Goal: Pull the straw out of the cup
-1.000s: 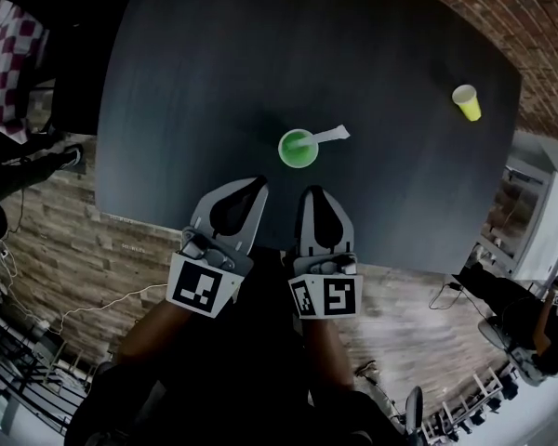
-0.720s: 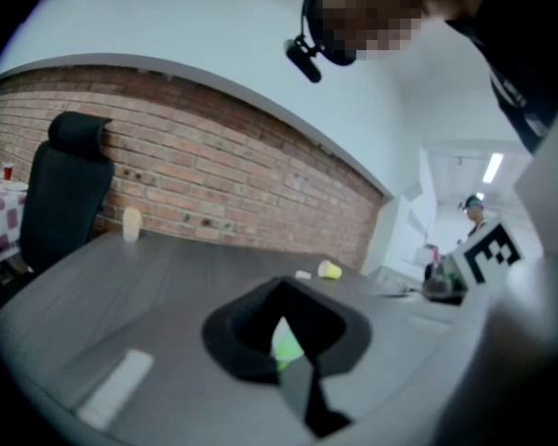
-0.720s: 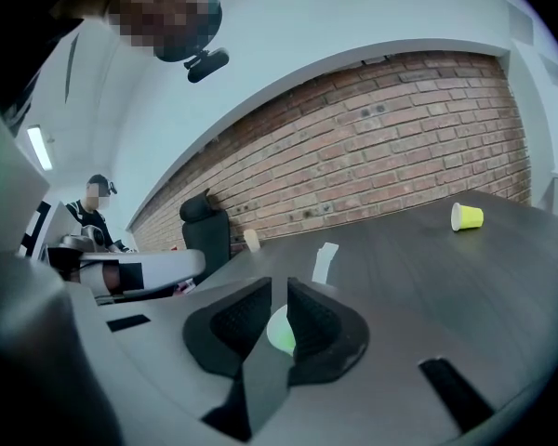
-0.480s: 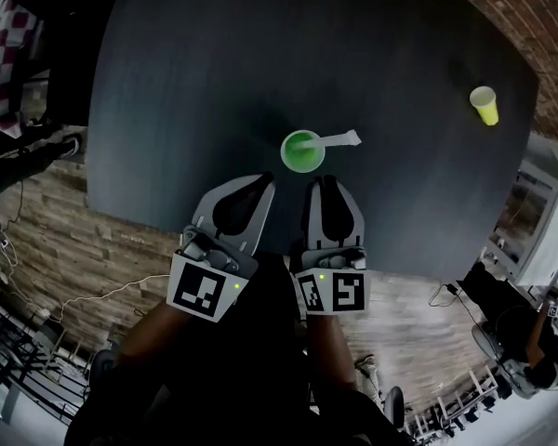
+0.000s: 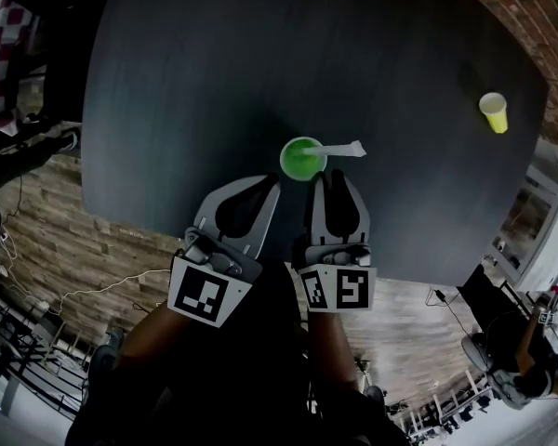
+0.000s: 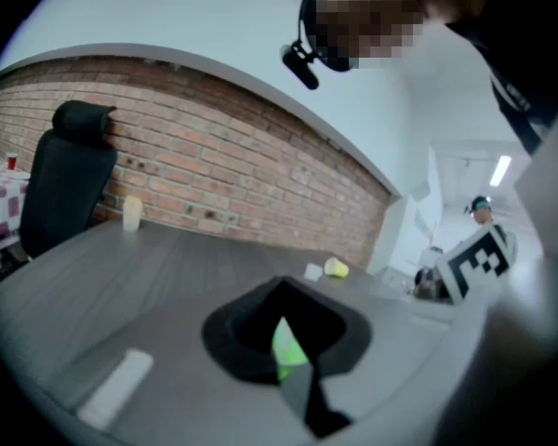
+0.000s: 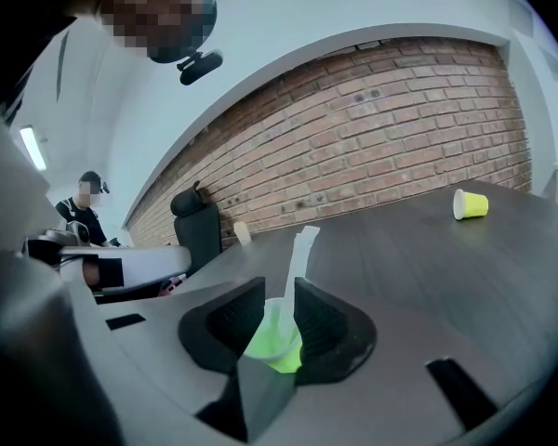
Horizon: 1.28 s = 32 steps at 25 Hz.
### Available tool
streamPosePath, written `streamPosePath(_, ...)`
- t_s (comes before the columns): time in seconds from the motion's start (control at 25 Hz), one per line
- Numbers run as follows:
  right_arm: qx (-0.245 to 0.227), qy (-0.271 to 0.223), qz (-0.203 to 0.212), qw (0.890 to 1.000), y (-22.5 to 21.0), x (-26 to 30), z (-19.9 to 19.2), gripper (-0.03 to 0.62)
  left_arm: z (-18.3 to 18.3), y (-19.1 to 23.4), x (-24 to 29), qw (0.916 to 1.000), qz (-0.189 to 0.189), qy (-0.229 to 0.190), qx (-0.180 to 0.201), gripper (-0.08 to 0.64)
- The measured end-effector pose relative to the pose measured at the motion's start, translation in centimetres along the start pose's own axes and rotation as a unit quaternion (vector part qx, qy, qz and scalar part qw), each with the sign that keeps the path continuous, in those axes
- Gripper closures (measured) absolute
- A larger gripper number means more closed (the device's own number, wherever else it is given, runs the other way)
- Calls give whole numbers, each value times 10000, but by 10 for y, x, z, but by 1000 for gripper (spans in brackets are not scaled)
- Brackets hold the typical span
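cup (image 5: 302, 159): bright green. straw (image 5: 342, 149): white. second cup (image 5: 494, 112): yellow. tabletop (image 5: 195, 72): plain matte dark grey. left tongs (image 5: 266, 184), right tongs (image 5: 333, 177): grey bodies, black pads, black-and-white square markers on white cubes. wall (image 7: 400, 128): red-brown brick. chair (image 7: 197, 226): black. cloth (image 5: 5, 54): red-white check.

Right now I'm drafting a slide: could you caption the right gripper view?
Right gripper, jaws just opening and empty, faces the green cup with its straw on the table.

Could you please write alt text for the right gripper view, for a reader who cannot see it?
The right gripper's fingers, which have just been opening, stand apart, with a green cup and its white straw seen in the gap, untouched. A yellow cup sits farther off on the dark table.
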State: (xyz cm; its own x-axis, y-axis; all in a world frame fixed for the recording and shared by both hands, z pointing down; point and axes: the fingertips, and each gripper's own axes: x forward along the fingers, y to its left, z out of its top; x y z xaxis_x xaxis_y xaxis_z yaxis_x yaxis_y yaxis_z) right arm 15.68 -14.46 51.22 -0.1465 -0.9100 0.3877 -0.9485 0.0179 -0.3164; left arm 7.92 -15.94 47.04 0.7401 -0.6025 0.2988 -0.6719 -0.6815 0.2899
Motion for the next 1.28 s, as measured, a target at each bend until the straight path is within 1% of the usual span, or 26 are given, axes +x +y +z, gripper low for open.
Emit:
streamPosePath(0.64,3,142,-4,9999,-11,28,-3,484,-10,13,11,9998,92,107,-151,555)
streamPosePath(0.96,12,171,-15,9999,-13,33,-4,483,-12,17,12,9996,122,133,-213,555)
streamPosePath(1.28,11,213,-39,9998,-13,36,-20,484,-28,22,6,9995,127,168,-222,555)
